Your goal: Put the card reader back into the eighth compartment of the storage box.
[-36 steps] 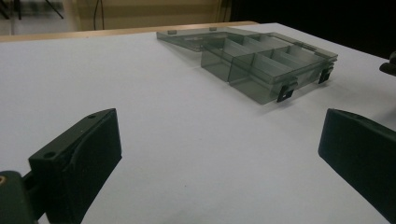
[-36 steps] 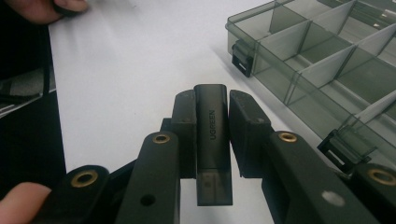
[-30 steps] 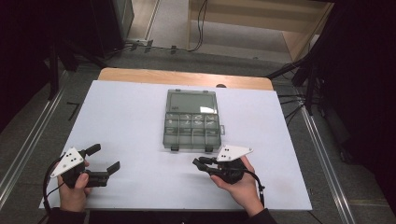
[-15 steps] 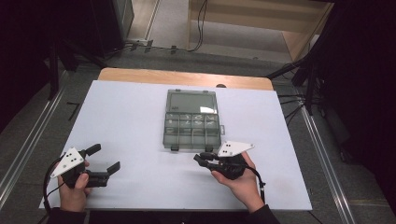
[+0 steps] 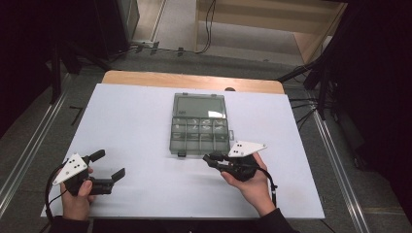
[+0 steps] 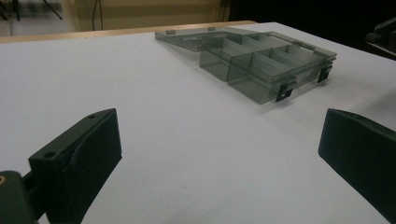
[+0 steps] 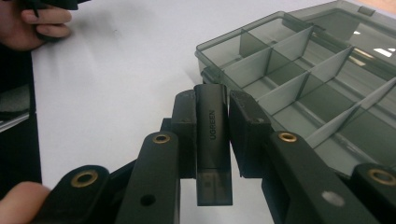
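Right now my right gripper (image 7: 211, 126) is clamped on a dark grey UGREEN USB stick with a clear cap (image 7: 212, 140), just beside the near edge of the smoky translucent plastic compartment box (image 5: 200, 127), lid open flat. Left gripper (image 5: 108, 167) rests on the white tabletop (image 5: 136, 121), jaws wide apart, nothing between them.

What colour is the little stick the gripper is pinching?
The USB stick is dark grey with a see-through smoky cap, clearest in the right gripper view.
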The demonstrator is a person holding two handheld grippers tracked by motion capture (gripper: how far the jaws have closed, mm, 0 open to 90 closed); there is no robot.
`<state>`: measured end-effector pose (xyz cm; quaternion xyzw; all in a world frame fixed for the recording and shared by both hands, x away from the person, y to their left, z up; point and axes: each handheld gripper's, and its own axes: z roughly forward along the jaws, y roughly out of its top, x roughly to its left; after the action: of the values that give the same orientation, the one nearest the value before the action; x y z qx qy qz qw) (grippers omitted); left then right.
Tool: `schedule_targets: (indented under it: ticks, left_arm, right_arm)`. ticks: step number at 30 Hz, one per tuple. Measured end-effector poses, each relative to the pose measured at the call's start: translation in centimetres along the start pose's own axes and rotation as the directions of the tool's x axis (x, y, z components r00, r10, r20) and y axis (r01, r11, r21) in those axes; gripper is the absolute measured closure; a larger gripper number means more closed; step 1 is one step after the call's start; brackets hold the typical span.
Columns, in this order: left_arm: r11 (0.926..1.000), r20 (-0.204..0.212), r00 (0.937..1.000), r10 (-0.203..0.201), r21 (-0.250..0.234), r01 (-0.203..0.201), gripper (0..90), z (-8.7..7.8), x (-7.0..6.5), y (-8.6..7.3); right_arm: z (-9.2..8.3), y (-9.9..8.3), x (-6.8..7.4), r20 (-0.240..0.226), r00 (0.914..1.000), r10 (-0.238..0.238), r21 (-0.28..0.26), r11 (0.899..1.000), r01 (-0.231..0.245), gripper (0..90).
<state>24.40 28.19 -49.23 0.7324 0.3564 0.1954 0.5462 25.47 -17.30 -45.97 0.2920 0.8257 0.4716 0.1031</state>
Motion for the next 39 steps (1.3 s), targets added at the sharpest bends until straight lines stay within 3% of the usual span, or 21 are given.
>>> schedule_targets:
  ticks: [39]
  left_arm:
    - [0.9999,0.006,0.9999,0.013,0.003,-0.013,0.0,0.0,-0.1,0.0]
  right_arm:
    - [-0.4,2.1,-2.7,0.06,0.9981,0.015,-0.011,1.0,-0.015,71.5]
